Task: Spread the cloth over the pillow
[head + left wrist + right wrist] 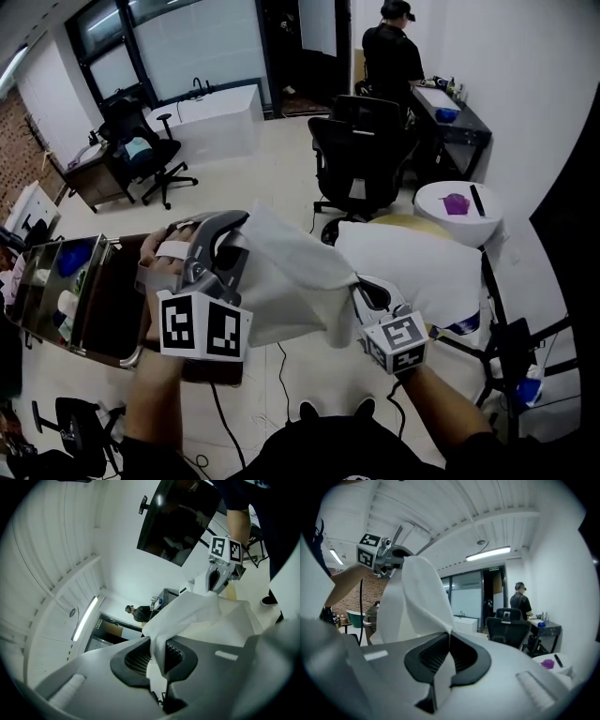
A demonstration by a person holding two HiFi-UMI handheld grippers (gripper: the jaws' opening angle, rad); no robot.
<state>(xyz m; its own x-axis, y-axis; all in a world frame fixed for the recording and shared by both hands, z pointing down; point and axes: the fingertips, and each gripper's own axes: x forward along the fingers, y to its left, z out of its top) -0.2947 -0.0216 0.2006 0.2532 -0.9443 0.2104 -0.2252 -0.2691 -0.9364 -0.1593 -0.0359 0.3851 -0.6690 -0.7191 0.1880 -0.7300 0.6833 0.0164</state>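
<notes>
A white cloth (286, 277) hangs in the air, stretched between my two grippers, to the left of the white pillow (417, 267). My left gripper (242, 225) is shut on one edge of the cloth (197, 613), which is pinched between its dark pads (136, 660). My right gripper (361, 292) is shut on the opposite edge near the pillow's left end. In the right gripper view the cloth (417, 602) rises from the closed jaws toward the left gripper (391, 557). The left gripper view shows the right gripper (216, 581) beyond the cloth.
A black office chair (361, 159) stands behind the pillow, and a person (394, 56) stands at a desk (455, 117) at the back right. A round white table (459, 211) holds a purple item. A metal cart (75, 300) is at my left. Cables lie on the floor.
</notes>
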